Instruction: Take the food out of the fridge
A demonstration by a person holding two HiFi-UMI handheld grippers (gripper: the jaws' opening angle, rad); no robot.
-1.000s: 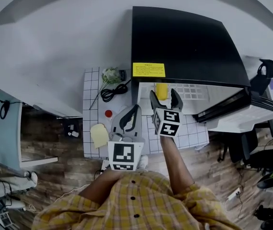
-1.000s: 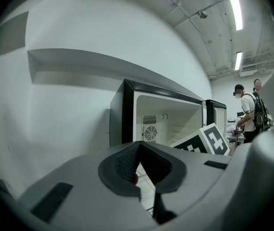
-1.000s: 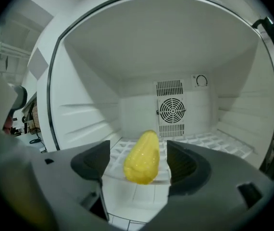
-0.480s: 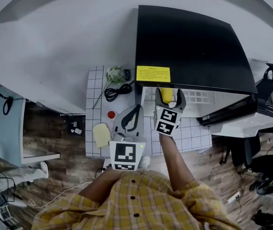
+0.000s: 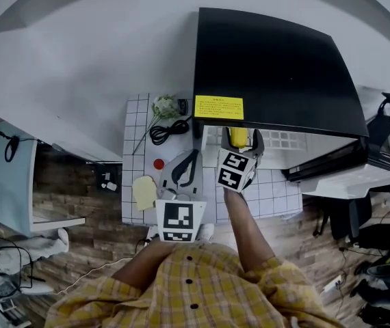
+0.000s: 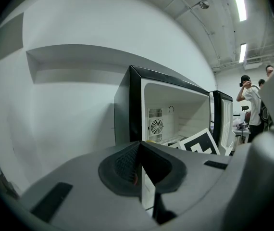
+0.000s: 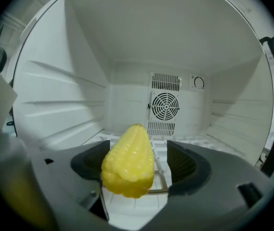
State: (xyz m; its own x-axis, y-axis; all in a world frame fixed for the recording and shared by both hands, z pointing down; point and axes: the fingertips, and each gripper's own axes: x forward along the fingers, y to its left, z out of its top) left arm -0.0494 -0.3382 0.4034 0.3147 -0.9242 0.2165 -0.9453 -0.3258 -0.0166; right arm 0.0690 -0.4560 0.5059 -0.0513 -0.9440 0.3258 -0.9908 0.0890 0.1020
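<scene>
Right gripper [image 5: 239, 141] was in the open fridge [image 5: 270, 67], jaws spread either side of the yellow corn [image 7: 128, 162] on the white wire shelf [image 7: 194, 139], with a gap at the right pad, so no squeeze! Left gripper [image 5: 184, 172] hung outside above the tiled table [image 5: 135, 115], jaws pressed together, empty

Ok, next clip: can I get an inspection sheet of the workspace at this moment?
Surface: white tiled top, black mini fridge standing on it, door open.
Job's things: yellow corn cob on the fridge's white wire shelf.
Clutter: small red round thing, pale yellow slice, green-white bunch.
Grippers: right gripper open, jaws either side of the cob; left gripper shut, empty, outside the fridge.
Cables: black coiled cable on the tiles.
Surroundings: wood-look floor; people beyond the fridge.
</scene>
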